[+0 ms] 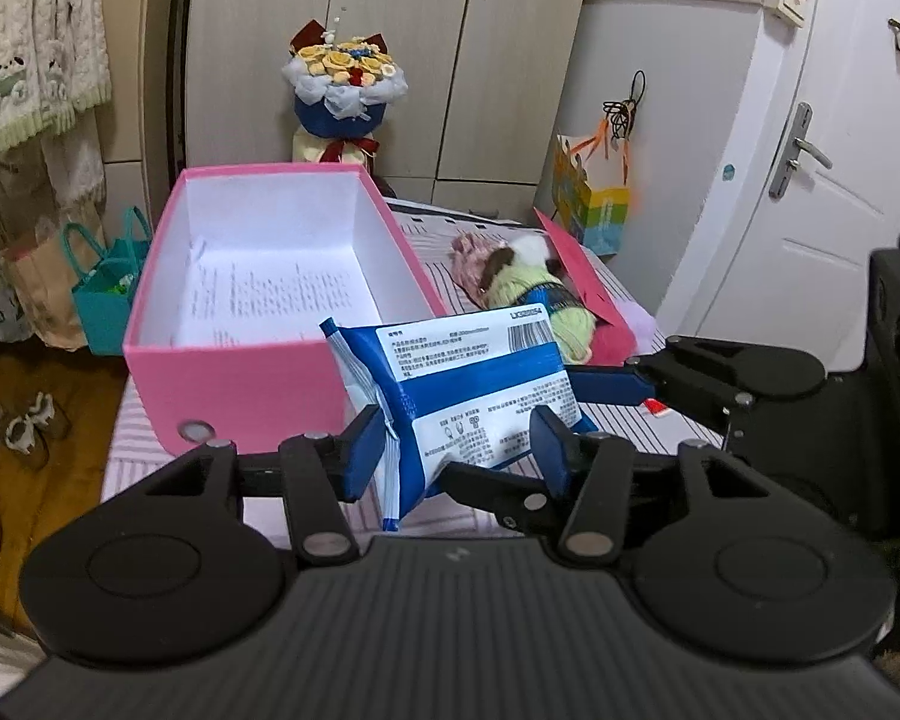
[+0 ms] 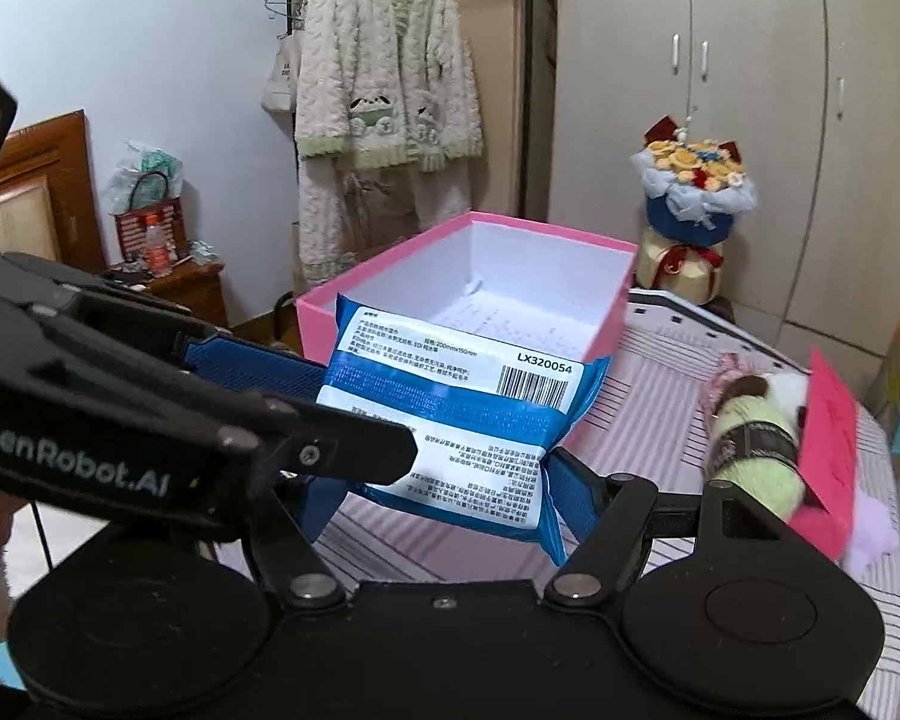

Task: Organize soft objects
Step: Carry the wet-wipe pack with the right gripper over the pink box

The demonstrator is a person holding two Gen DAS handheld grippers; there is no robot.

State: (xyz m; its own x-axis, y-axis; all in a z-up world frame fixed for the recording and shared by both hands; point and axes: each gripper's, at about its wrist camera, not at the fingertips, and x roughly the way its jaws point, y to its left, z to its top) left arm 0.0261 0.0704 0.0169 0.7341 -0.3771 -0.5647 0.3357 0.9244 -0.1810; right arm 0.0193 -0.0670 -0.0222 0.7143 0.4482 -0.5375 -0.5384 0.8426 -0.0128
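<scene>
A blue and white wipes packet [image 1: 474,378] [image 2: 450,414] hangs in the air just in front of an open pink box [image 1: 240,384] [image 2: 468,217]. My left gripper [image 1: 459,450] is shut on its lower part, one pad on each side. My right gripper [image 2: 450,498] grips the same packet across its width; one of its fingers [image 1: 612,390] shows at the packet's right in the left wrist view. The box has white walls and a printed sheet on its bottom. A plush toy in a green knit [image 1: 522,282] [image 2: 756,456] lies right of the box, partly under the pink lid [image 1: 576,276] [image 2: 834,426].
Box and toy rest on a striped bed sheet [image 1: 138,456] [image 2: 648,396]. A flower bouquet [image 1: 345,90] [image 2: 693,180] stands behind the box before wardrobe doors. A teal bag [image 1: 105,300] and shoes [image 1: 24,426] are on the floor left. A fleece robe [image 2: 384,108] hangs behind.
</scene>
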